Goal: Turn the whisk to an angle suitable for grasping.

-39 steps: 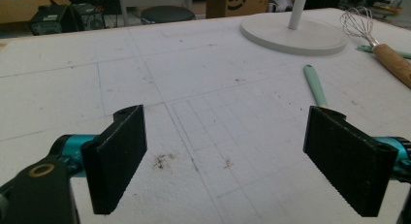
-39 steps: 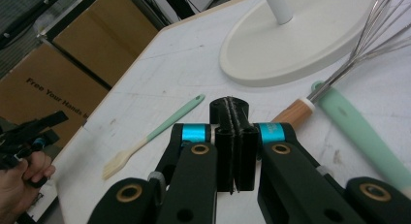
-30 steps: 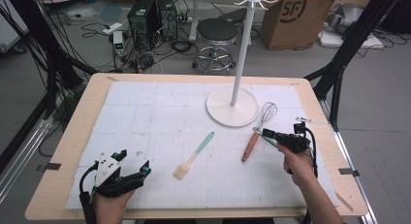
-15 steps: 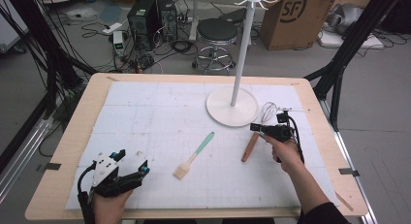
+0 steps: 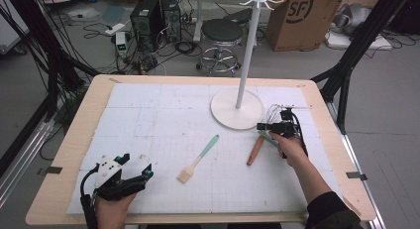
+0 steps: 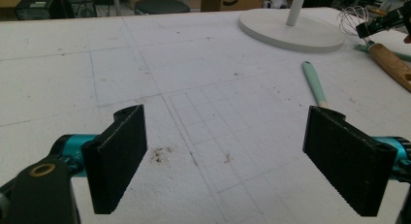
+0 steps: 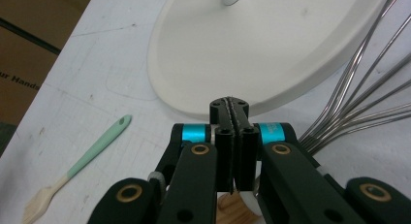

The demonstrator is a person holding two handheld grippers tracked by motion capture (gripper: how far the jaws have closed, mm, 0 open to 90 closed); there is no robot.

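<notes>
A whisk with a wooden handle (image 5: pixel 255 150) lies right of centre, its wire head (image 5: pixel 275 112) next to the white stand's round base (image 5: pixel 236 110). My right gripper (image 5: pixel 260 126) hovers just over the whisk's neck, pointing left, jaws shut with nothing between them. In the right gripper view the shut jaws (image 7: pixel 234 112) sit over the wooden handle (image 7: pixel 230 207), with the wires (image 7: pixel 358 103) to the right. A mint-handled pastry brush (image 5: pixel 198 159) lies mid-table. My left gripper (image 5: pixel 133 177) rests open near the front left; its own view shows wide jaws (image 6: pixel 225 156) over bare mat.
The stand's pole (image 5: pixel 247 55) rises from the base to hooks at the top. A thin mint-green strip (image 5: pixel 267 138) lies beside the whisk handle under the right hand. White gridded mat (image 5: pixel 163 115) covers the table. A stool and boxes stand beyond the far edge.
The right gripper, still shut, has moved left and away from the person, from the right of the whisk to over its neck near the stand's base. The left gripper has stayed put.
</notes>
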